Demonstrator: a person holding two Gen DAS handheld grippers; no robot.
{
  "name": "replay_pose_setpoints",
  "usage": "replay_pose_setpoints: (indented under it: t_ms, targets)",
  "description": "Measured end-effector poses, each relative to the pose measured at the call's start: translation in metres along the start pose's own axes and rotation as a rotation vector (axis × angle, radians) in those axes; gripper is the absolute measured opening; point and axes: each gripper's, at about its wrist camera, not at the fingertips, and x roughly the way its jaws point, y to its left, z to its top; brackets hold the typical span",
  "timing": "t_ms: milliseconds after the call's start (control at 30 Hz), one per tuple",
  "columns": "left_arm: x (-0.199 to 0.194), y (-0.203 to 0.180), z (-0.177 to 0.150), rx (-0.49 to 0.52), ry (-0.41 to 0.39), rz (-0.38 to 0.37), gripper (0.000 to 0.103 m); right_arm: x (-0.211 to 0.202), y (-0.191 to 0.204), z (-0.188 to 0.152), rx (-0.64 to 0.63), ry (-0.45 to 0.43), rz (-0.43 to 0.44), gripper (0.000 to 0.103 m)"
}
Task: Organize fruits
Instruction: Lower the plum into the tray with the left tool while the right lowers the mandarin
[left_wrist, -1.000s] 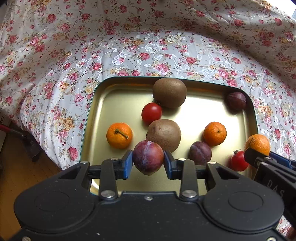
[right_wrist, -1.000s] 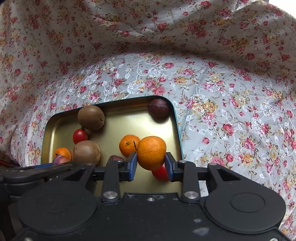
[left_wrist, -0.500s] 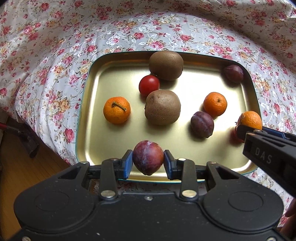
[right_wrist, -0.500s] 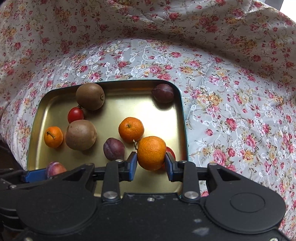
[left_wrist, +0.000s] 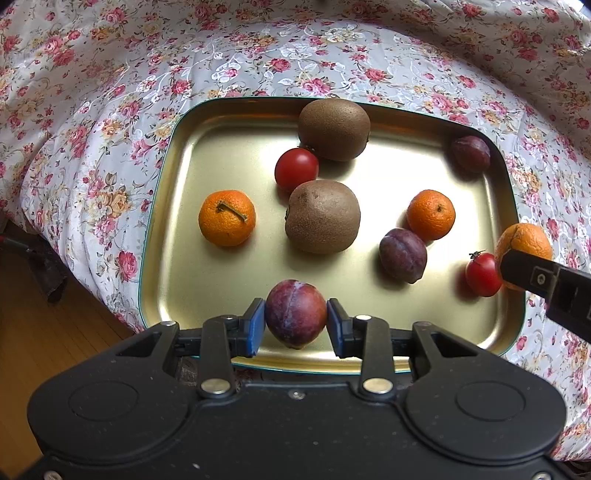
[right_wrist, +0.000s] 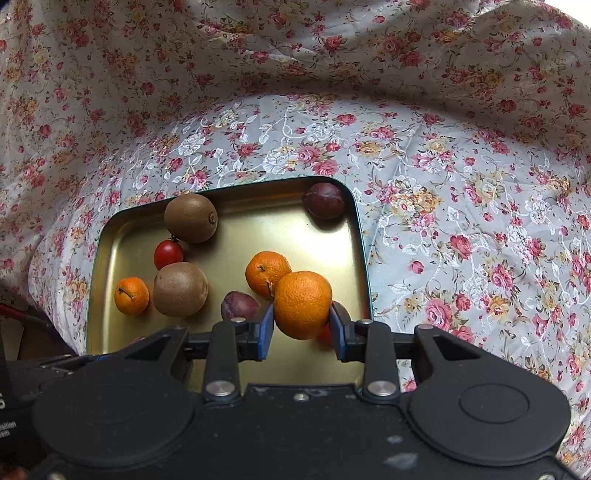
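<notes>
My left gripper (left_wrist: 295, 325) is shut on a reddish-purple plum (left_wrist: 295, 312), held over the near edge of the gold tray (left_wrist: 207, 280). My right gripper (right_wrist: 301, 326) is shut on an orange mandarin (right_wrist: 302, 303) over the tray's right side (right_wrist: 360, 258); it also shows in the left wrist view (left_wrist: 526, 240). In the tray lie two kiwis (left_wrist: 334, 128) (left_wrist: 323, 216), two mandarins (left_wrist: 226, 218) (left_wrist: 430, 214), two dark plums (left_wrist: 402, 254) (left_wrist: 470, 153) and two cherry tomatoes (left_wrist: 296, 168) (left_wrist: 483, 275).
The tray rests on a floral cloth (left_wrist: 92, 122) that rises behind it (right_wrist: 295, 55). A wooden floor (left_wrist: 40, 332) lies beyond the cloth's left edge. The right gripper's body (left_wrist: 554, 288) reaches in over the tray's right rim.
Both grippers pulled back toward the tray's near edge and rose with their fruit still held. In the last half second the views shifted slightly; the fruit in the tray stayed put.
</notes>
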Motion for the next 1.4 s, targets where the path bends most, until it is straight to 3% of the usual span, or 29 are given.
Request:
replay_pose_setpoints:
  t_ms: [233,500,833,1400]
  targets:
    - [0.006,-0.008,-0.002,0.013,0.019,0.017,0.044,-0.001,0.005,-0.009,-0.049,0.027,-0.007,0.034]
    - [0.011,-0.02,-0.008,0.056,0.007,0.088,0.044,0.009,0.017,-0.02,-0.107,0.069,-0.027,0.034]
    - [0.01,-0.021,-0.013,0.102,-0.01,0.122,0.049,0.021,0.014,-0.022,-0.077,0.113,-0.025,0.034]
    - [-0.002,-0.021,-0.014,0.097,-0.056,0.12,0.049,0.022,0.011,-0.02,-0.064,0.121,-0.019,0.034]
